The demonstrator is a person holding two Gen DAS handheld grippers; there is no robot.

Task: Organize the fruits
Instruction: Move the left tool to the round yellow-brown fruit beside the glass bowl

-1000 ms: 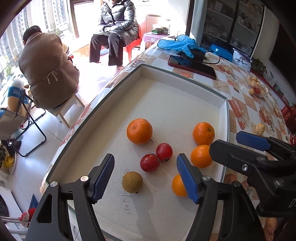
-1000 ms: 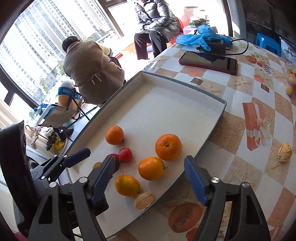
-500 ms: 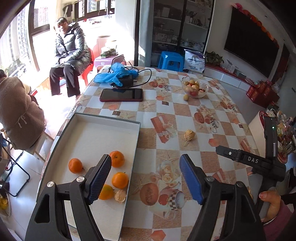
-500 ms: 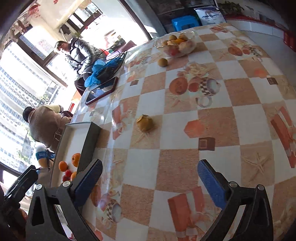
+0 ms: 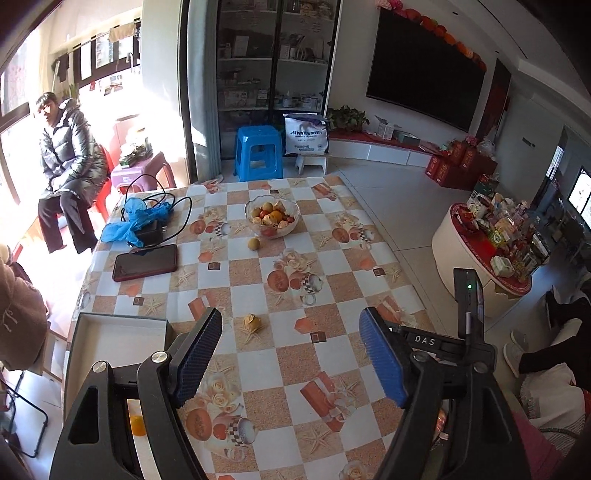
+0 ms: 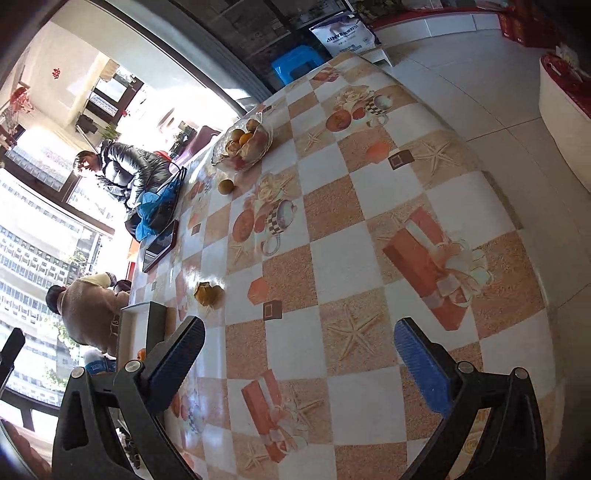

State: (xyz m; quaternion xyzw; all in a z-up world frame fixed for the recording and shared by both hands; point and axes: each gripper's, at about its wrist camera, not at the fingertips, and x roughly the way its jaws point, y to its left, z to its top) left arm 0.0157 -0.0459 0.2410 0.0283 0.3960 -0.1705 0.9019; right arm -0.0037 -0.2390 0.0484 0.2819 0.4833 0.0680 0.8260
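Fruit bowl (image 5: 272, 218) at far end of worktop (image 5: 332, 280), one round fruit (image 5: 253, 243) just beside it. Peeled fruit (image 5: 252, 322) mid-worktop, near my tray (image 5: 110, 334) corner. My left claw (image 5: 291, 354) released, empty. My right claw (image 6: 299, 363) spread wide, empty.

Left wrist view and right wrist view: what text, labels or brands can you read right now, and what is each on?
"DAS": on the black body of the right gripper, seen in the left wrist view.
"JINYE...": on the white sack beside the blue stool; the rest is blurred, and smaller lines under it are unreadable.
Boxes on the round stand and the cabinet shelves: too small to read.
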